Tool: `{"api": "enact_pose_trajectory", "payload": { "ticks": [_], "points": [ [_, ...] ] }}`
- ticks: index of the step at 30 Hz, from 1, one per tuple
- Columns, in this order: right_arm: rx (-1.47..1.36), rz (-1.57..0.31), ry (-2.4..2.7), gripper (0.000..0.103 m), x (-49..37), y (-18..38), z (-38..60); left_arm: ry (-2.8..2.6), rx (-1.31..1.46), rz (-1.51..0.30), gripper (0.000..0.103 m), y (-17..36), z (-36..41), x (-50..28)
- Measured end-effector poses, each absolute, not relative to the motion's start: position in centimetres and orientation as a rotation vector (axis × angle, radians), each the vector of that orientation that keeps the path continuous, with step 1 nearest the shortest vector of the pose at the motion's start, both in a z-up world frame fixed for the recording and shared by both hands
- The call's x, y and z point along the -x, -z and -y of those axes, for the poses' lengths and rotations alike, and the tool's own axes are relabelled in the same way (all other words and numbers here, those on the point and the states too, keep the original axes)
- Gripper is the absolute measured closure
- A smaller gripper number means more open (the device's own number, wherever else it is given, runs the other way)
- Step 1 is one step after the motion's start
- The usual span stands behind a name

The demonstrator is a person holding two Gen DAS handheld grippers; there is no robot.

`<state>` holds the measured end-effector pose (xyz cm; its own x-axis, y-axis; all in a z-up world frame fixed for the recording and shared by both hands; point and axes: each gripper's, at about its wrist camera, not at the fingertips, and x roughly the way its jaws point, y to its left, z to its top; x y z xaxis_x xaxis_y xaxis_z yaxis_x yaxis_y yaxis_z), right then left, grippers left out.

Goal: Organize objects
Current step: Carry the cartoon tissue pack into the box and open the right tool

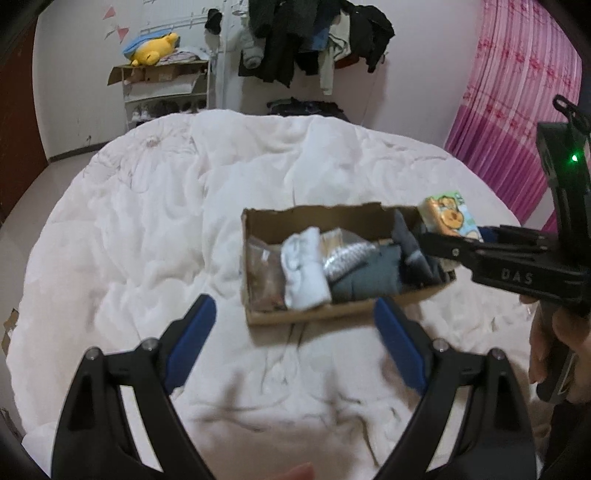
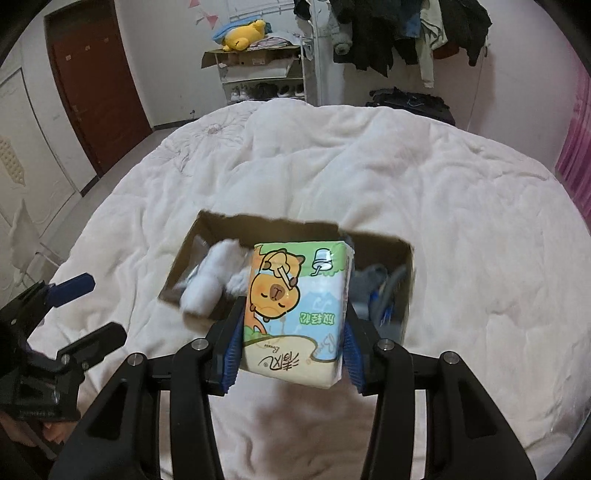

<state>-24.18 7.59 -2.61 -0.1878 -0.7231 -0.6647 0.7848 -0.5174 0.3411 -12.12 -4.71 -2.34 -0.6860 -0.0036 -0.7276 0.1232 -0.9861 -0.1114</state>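
An open cardboard box (image 1: 317,216) lies on the white quilt and holds a rolled white cloth (image 1: 304,267), grey clothes (image 1: 373,275), a brown packet (image 1: 264,273) and a silver packet (image 1: 341,260). My right gripper (image 2: 293,323) is shut on a tissue pack (image 2: 295,314) printed with a cartoon capybara and holds it over the box (image 2: 266,223). In the left wrist view the pack (image 1: 450,216) hangs over the box's right end. My left gripper (image 1: 295,325) is open and empty, just in front of the box's near wall.
The white quilt (image 1: 147,221) covers the bed all round the box. At the far wall stand a shelf rack with shoes (image 1: 166,96), a yellow plush toy (image 1: 155,51) and hanging clothes (image 1: 314,33). A pink curtain (image 1: 517,103) hangs at right; a red door (image 2: 96,85) at left.
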Motion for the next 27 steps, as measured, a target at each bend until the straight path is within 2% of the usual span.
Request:
{"api": "enact_pose_trajectory", "payload": {
  "ticks": [15,17,21,27],
  "points": [
    [-1.075,-0.136,1.849,0.053,27.4,6.9,-1.6,2.723,-1.258,-0.315,0.014,7.1,7.8,17.5],
    [-1.075,-0.148,1.853,0.049,27.3,7.5,-1.3,2.706,-1.285,-0.322,0.014,7.9,8.0,17.7],
    [-1.061,-0.159,1.870,0.031,27.1,7.8,-1.4,2.697,-1.300,-0.325,0.014,8.4,8.0,17.6],
    [-1.041,-0.158,1.889,0.031,26.0,7.3,-3.1,2.691,-1.299,-0.344,0.014,8.2,7.7,16.4]
  ]
}}
